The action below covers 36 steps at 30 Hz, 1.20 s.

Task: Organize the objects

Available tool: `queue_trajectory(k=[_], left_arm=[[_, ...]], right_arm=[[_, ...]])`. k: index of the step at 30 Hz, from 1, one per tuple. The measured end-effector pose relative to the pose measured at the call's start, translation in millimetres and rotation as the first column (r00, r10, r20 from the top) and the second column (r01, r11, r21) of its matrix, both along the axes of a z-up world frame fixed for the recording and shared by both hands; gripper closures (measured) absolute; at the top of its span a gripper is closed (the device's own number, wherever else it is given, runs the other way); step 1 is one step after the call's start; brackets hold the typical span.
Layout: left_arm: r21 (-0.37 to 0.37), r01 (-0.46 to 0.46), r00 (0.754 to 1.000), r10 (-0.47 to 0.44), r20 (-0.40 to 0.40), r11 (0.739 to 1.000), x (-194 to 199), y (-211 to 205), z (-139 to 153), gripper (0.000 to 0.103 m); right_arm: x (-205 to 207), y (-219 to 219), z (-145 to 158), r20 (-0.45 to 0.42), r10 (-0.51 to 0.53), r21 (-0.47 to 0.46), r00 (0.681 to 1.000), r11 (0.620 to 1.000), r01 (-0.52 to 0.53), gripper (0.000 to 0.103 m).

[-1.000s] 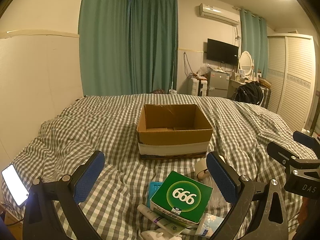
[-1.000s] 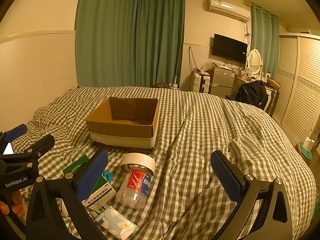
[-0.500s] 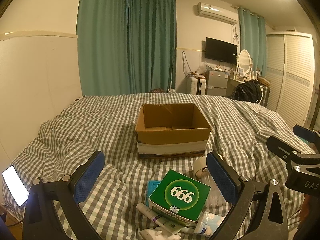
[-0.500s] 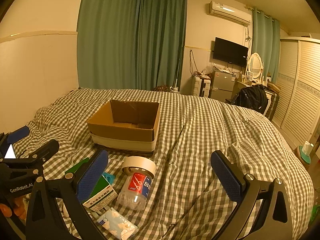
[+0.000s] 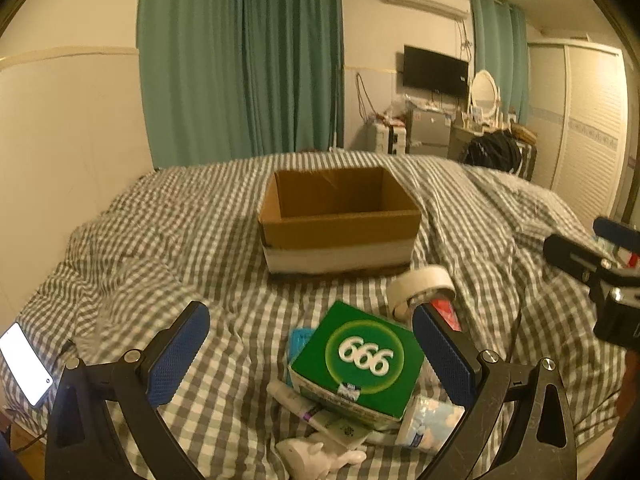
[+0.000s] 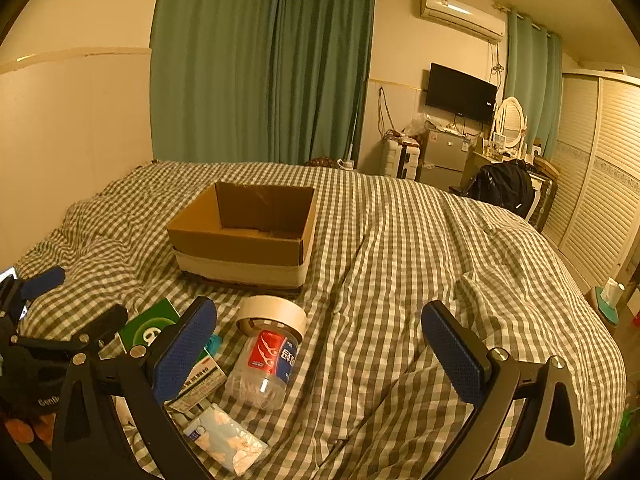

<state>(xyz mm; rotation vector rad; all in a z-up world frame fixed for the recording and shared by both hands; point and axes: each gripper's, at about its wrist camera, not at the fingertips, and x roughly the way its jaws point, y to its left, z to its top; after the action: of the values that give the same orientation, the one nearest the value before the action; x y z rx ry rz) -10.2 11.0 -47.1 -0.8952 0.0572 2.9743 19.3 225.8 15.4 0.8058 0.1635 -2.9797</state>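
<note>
My left hand-held gripper (image 5: 310, 344) is spread wide with nothing between its blue pads, hovering over the near pile on the checked bed (image 6: 400, 248). Right under it sits a green carton (image 5: 357, 362) printed with a white "666" in a ring, lying on top of a white tube (image 5: 308, 410) and a blue packet (image 5: 299, 340). A soft tissue pack (image 5: 430, 420) lies at its near right corner, and a small white figure (image 5: 316, 454) is nearest of all; I can't make out what it is.

My right hand-held gripper (image 6: 318, 346) is equally wide apart and holds nothing. Between its fingers, toward the left one, lies a clear jar (image 6: 266, 368) on its side with a white lid and a red and blue label; the lettering is too blurred to read. A slim white box (image 6: 198, 382) with red print rests just left of the jar.

The open cardboard box (image 5: 340, 220), banded with pale tape around its base, stands farther up the bed, apart from the pile. A lit phone (image 5: 24, 362) lies at the near left edge.
</note>
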Motion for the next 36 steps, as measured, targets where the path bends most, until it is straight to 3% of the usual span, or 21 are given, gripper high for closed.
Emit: queue_trajectory(k=[14,18,24,28,33,36], left_arm=[[-0.024,0.136,0.977,-0.13,0.171,0.99,-6,24,-56,0.0],[-0.048,0.144,0.975,-0.134,0.18,0.988,-14,31,-67,0.0],[-0.028,0.179,0.976,-0.174,0.134,0.983,-32,32,-86,0.0],[-0.025,0.218,0.966,-0.213,0.147,0.976,-52,33,-99,0.0],[0.04,0.198,0.965,-0.201,0.167,0.979,-59,20,-103,0.0],[0.042,0.164,0.973,-0.168,0.157,0.986,-56,9,-99,0.006]], right_arm=[[-18,1,-31,0.1,0.003,0.01,0.995,1.0,-0.004,0.0],[-23,2,-41,0.131,0.003,0.01,0.991,1.0,-0.004,0.0],[-36,2,-61,0.188,-0.018,0.011,0.982,1.0,0.016,0.0],[-43,4,-71,0.227,-0.019,-0.005,0.974,1.0,0.02,0.0],[-50,-1,-80,0.251,-0.019,0.001,0.968,1.0,0.019,0.0],[-54,-11,-85,0.269,0.002,0.003,0.963,1.0,-0.003,0.0]])
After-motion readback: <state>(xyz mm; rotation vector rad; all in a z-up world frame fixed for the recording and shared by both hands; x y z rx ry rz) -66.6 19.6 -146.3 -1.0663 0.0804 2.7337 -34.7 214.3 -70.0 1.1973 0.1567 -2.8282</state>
